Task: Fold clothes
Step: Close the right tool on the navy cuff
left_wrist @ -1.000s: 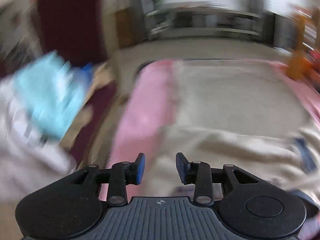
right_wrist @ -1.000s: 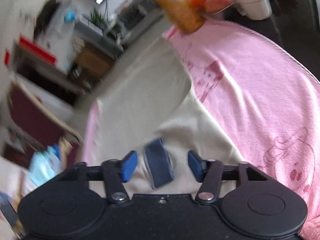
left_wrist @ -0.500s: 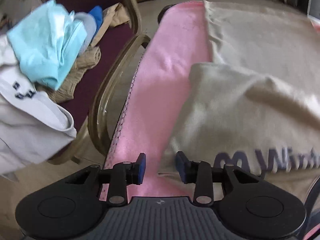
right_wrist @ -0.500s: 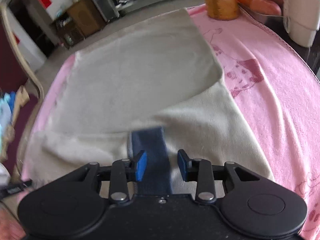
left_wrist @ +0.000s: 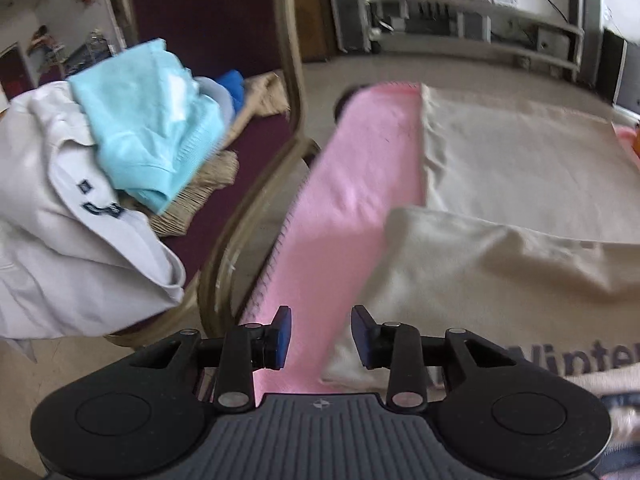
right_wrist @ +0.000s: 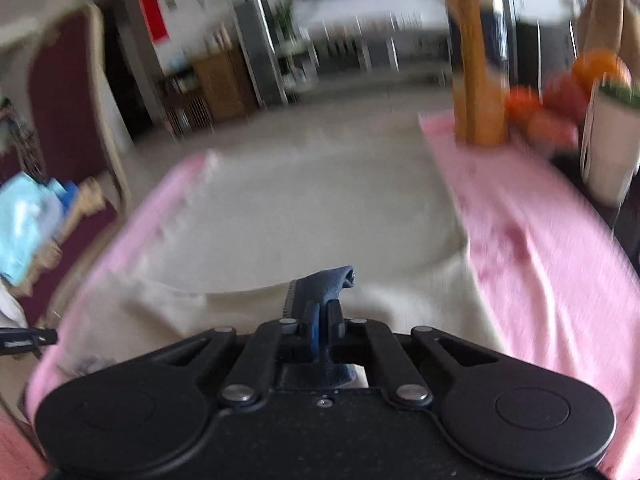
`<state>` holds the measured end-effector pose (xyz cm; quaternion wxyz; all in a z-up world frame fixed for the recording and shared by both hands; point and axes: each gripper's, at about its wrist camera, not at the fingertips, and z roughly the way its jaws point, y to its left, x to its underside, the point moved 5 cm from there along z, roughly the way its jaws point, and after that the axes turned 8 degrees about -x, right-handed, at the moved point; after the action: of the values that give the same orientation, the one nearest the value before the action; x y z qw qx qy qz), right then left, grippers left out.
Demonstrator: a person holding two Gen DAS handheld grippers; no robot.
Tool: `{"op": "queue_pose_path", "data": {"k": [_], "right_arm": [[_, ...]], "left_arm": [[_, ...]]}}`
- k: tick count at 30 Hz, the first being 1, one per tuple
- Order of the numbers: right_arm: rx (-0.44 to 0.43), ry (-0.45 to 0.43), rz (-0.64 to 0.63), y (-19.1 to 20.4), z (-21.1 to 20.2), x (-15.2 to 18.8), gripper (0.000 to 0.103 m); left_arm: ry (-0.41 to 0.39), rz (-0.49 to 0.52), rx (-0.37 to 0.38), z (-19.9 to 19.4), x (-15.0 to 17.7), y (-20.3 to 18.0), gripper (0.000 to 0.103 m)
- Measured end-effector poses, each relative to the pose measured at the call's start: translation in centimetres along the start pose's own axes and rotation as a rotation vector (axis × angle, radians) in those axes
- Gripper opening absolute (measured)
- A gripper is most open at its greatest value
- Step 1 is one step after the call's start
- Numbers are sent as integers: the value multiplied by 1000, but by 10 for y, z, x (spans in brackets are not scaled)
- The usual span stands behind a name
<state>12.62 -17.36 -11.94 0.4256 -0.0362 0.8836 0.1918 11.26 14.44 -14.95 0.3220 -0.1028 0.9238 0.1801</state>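
Observation:
A beige sweatshirt with dark lettering lies spread on a pink cloth over the table, its near part folded back. My left gripper stands open above the pink cloth, just left of the sweatshirt's near-left corner, with nothing between its fingers. In the right wrist view the same beige sweatshirt fills the middle. My right gripper is shut on its navy cuff, which sticks up between the fingers.
A maroon chair stands left of the table with a pile of clothes: a light blue garment and a white one. At the table's far right are an orange bottle, fruit and a white pot.
My right gripper closed onto the navy cuff and lifted, its view tilting up. My left gripper stayed open and drew back slightly at the sweatshirt's left corner.

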Motion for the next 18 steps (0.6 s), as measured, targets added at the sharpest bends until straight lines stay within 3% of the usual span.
{"op": "queue_pose_path", "data": {"k": [3,7,18], "right_arm": [[-20,-102,-42,11,-26,-11,4],[-25,-150,-29,8,-45,-21,4],[118,-40,149,-50,-41,-11,4]], "left_arm": [[-38,-42,5,-7,-4,6,34],[-53,-53,11,-10,-6,6,34],[-50,23,18,-9,-2,-12,34]]}}
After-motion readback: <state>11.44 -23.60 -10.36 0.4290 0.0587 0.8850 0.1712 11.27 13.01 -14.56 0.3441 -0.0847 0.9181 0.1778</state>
